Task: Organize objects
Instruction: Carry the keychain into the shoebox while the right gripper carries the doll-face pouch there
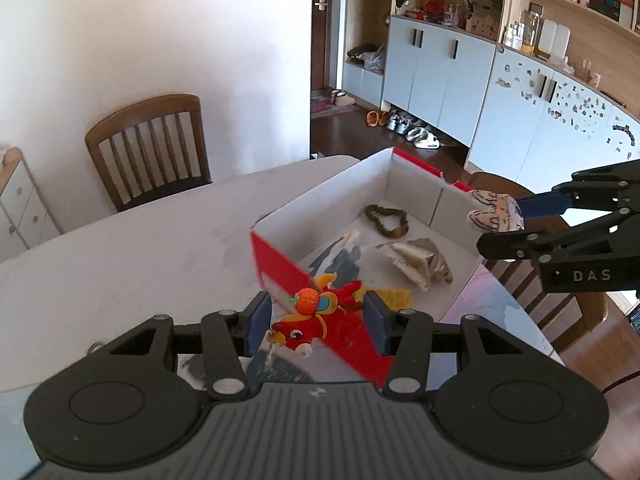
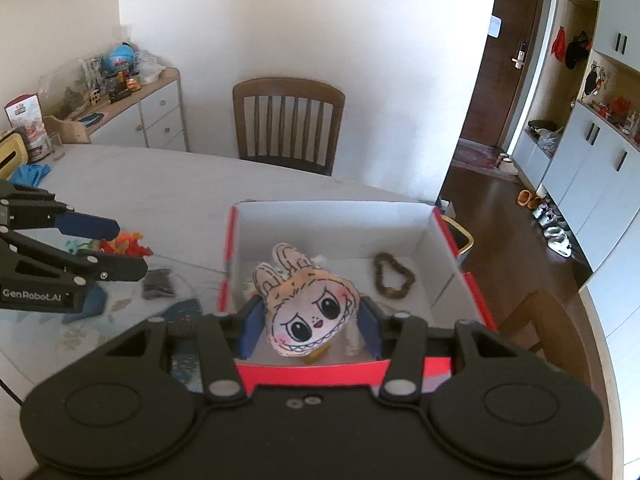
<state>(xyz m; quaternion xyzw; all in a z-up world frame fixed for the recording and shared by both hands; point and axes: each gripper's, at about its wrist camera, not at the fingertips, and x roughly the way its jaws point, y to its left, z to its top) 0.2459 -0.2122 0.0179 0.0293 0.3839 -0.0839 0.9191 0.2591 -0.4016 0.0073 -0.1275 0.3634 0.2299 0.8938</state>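
Two toys are in your jaws at once, above a pale marble-look desk [image 2: 160, 200] that carries an open cardboard box, red outside and white inside [image 2: 440, 236]. Your right gripper [image 2: 310, 326] is clamped on a flat cream bunny-eared plush face with big black eyes [image 2: 308, 312], held over the box's near end. Your left gripper [image 1: 318, 320] pinches a small red plush animal with an orange ball on its back [image 1: 320, 316], just at the box's near red wall. Inside already lie a crumpled silver foil pouch [image 1: 416, 264] and a brown beaded loop [image 2: 392, 276]. Release the red toy too early and it may strike the wall and drop outside. Bringing both grippers in together risks a collision or nudging the light box.
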